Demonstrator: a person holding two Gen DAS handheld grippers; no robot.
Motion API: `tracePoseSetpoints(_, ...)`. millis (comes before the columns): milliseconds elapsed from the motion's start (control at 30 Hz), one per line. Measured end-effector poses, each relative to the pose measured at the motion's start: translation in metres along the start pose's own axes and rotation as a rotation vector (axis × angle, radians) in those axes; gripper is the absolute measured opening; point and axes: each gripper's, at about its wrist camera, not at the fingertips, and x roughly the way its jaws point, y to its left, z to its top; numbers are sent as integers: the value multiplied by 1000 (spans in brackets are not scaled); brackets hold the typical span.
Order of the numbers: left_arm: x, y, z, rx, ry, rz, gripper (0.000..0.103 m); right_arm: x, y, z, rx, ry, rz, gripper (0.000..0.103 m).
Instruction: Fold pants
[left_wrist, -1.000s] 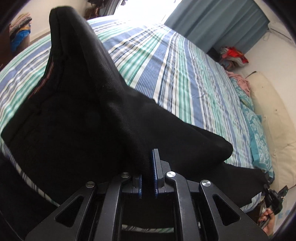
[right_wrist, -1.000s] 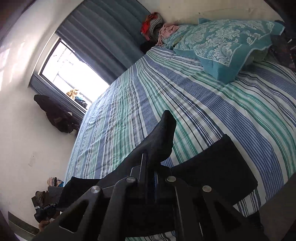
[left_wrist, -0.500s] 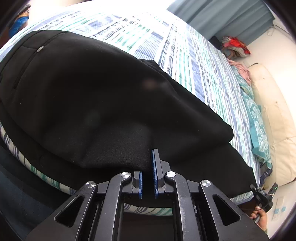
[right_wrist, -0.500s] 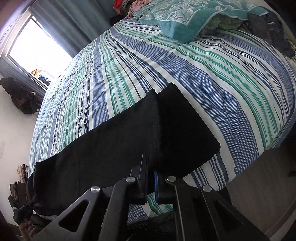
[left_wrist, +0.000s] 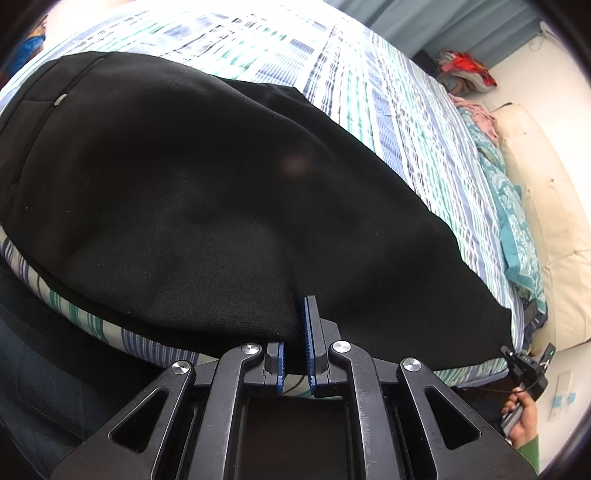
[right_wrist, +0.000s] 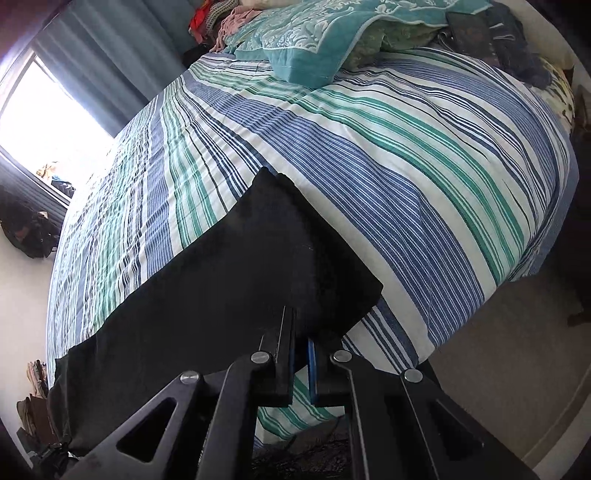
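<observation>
Black pants (left_wrist: 207, 192) lie flat along the near edge of a striped bed (left_wrist: 369, 96), one leg folded over the other. The waistband and a pocket button are at the far left in the left wrist view. My left gripper (left_wrist: 295, 332) is shut on the pants' near edge at the seat. In the right wrist view the leg ends (right_wrist: 280, 254) lie on the bed. My right gripper (right_wrist: 301, 343) is shut on the hem's near edge.
Teal patterned pillows (right_wrist: 314, 40) lie at the head of the bed, with dark items beside them. A cream headboard (left_wrist: 546, 206) stands to the right in the left wrist view. Curtains and a bright window (right_wrist: 48, 125) are beyond the bed. Carpet floor (right_wrist: 509, 350) lies below the bed edge.
Both grippers have lowered the lifted pants onto the bed. The fabric peaks seen a second ago have flattened and the top leg now lies over the lower one.
</observation>
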Motion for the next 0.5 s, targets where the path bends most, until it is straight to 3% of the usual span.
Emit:
tracePoseSetpoints(267,4,-1,-4,18,38,55,9,2,0,0,11,-10,-16,6)
tracePoseSetpoints(367,7,4,-5,1,61,88,20,3,-1,0,16,-4,-26,6)
tracePoseSetpoints(433,3,5,-5,-5,72,102,35,2,-4,0,27,-5,-30,11)
tracePoseSetpoints(500,-6,9,-8,-15,80,134,47,-5,-5,0,39,-27,-40,28)
